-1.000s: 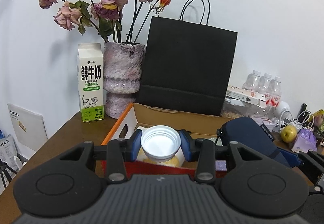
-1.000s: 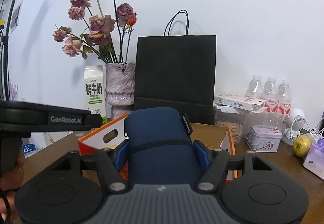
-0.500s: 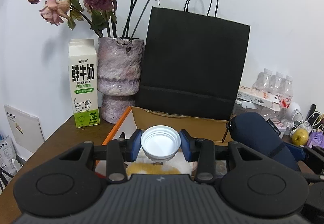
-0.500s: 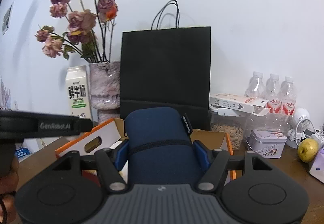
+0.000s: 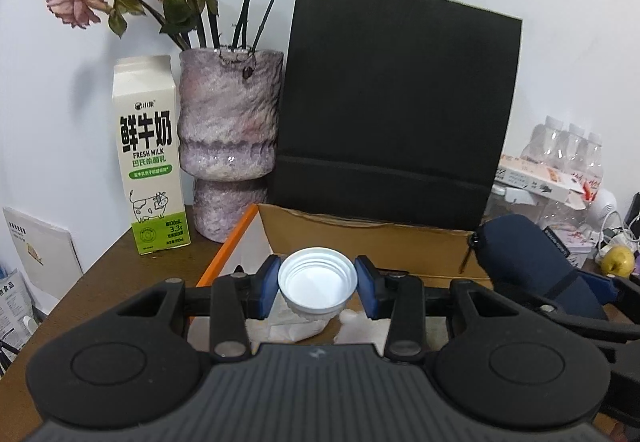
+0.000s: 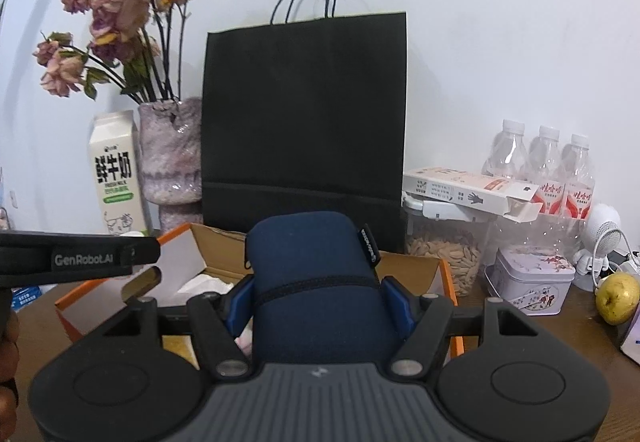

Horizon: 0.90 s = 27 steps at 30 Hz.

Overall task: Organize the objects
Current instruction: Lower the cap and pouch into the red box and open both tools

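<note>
My left gripper [image 5: 317,283] is shut on a small white plastic cup [image 5: 317,284], its open mouth facing the camera, held over the open cardboard box with orange sides [image 5: 360,238]. White tissue paper [image 5: 296,330] lies in the box below it. My right gripper [image 6: 318,302] is shut on a dark blue zipped pouch [image 6: 312,266] that stands up between the blue pads, over the same box [image 6: 408,266]. The pouch [image 5: 532,262] shows at the right of the left wrist view. The left gripper's black body [image 6: 76,256] crosses the left edge of the right wrist view.
Behind the box stand a black paper bag [image 5: 396,114], a mottled purple vase of dried roses [image 5: 228,138] and a milk carton [image 5: 148,158]. To the right are water bottles [image 6: 544,162], a seed jar [image 6: 444,254], a tin [image 6: 528,282] and a yellow fruit [image 6: 616,298]. A hand [image 6: 8,358] shows at lower left.
Both grippers have moved forward over the box with their loads; bag, vase and carton loom larger. The yellow item under the cup has slid out of sight, tissue shows instead.
</note>
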### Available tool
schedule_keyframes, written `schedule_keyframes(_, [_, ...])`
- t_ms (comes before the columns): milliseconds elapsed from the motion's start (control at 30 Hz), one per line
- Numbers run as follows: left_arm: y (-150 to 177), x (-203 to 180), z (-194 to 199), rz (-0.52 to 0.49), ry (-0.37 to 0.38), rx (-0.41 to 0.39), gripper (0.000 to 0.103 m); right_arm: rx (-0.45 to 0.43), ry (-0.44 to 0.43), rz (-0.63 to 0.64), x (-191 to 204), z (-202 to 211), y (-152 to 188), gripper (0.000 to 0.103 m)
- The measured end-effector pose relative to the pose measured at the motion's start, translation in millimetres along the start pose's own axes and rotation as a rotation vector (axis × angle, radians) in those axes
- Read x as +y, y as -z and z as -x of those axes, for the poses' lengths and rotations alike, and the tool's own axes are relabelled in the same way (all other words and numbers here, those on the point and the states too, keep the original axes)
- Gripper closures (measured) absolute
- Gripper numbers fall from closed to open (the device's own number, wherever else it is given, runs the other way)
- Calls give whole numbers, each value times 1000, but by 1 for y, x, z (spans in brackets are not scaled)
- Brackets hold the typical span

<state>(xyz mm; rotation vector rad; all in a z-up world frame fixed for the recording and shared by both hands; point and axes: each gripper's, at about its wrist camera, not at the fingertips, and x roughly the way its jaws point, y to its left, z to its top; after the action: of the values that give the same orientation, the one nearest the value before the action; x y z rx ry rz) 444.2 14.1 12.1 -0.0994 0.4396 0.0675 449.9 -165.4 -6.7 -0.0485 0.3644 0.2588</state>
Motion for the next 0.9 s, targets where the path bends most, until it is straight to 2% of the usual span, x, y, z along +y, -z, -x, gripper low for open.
schedule_keyframes(300, [4, 1, -15, -9, -11, 12, 61, 38, -7, -11, -6, -14, 5, 37])
schedule_keyframes(333, [5, 0, -16, -14, -13, 12, 51, 41, -13, -10, -5, -15, 5, 36])
schedule_keyframes(367, [5, 0, -16, -16, -13, 11, 26, 46, -16, -10, -5, -16, 6, 36])
schedule_keyframes(400, [6, 0, -16, -14, -15, 4, 12, 40, -12, -11, -5, -16, 6, 36])
schedule_keyframes(433, [6, -1, -14, -11, -25, -21, 0, 35, -4, -10, -5, -15, 7, 27])
schedule_keyframes(467, [6, -1, -11, -11, -37, -43, 0, 30, 4, -10, -5, -14, 6, 18])
schedule_keyframes(500, [6, -1, -10, -12, -42, -48, 0, 22, 8, -12, -5, -13, 6, 3])
schedule_keyframes(533, [6, -1, -10, -9, -36, -45, 0, 10, 10, -15, -6, -11, 6, 0])
schedule_keyframes(900, [6, 2, -10, 7, -40, -33, 0, 25, 12, -5, -5, -11, 6, 0])
